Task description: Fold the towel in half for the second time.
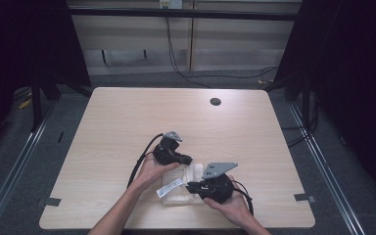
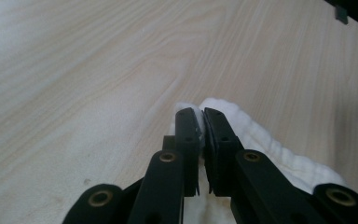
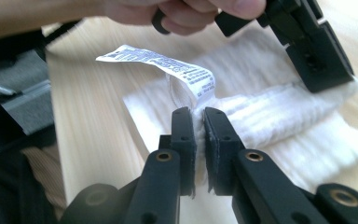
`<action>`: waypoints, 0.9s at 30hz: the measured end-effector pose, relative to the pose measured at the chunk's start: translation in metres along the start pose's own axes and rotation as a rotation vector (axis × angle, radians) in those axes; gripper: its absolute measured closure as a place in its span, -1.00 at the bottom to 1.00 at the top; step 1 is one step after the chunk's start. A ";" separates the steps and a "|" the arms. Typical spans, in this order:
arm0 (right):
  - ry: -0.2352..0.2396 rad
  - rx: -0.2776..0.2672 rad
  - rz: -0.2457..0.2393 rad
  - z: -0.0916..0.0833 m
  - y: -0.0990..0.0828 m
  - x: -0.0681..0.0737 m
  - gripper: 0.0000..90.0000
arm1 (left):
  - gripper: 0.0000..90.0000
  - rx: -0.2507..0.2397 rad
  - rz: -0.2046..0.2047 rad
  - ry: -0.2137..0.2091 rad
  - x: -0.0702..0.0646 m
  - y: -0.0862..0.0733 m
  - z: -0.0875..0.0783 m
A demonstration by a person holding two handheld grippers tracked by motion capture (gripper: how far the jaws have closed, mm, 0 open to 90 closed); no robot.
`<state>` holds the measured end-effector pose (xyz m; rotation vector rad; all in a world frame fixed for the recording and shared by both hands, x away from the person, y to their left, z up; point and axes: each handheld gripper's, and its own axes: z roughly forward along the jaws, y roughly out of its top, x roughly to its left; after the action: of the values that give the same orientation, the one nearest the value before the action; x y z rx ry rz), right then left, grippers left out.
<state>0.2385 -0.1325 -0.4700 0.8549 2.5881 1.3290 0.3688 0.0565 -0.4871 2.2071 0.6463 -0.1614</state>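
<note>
A folded white terry-cloth towel (image 1: 178,188) lay near the front edge of the pale wood-grain table (image 1: 127,122), between the person's hands. The left gripper (image 2: 201,122) had its jaws pressed together on a raised fold at the towel's far end; the right gripper (image 3: 199,122) pinched another ridge of cloth just below the white printed care label (image 3: 168,65), which curled up free. The step looked like a fold or a lift; both pinches probably needed to rise together, level, with the label left outside the jaws
</note>
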 end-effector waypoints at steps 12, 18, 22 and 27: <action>-0.050 0.065 0.027 -0.007 -0.017 -0.007 0.47 | 0.57 -0.032 -0.016 -0.067 -0.004 0.005 0.005; -0.070 0.049 0.045 -0.017 -0.025 -0.012 0.09 | 0.09 -0.046 -0.011 -0.052 -0.003 0.005 -0.001; -0.082 0.047 0.065 -0.021 -0.029 -0.015 -0.05 | -0.05 -0.058 -0.029 -0.034 0.000 0.004 -0.005; -0.096 0.049 0.085 -0.023 -0.032 -0.019 -0.13 | -0.10 -0.062 -0.032 -0.007 0.002 0.002 -0.012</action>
<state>0.2323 -0.1736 -0.4836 1.0204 2.5468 1.2174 0.3702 0.0653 -0.4781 2.1367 0.6740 -0.1630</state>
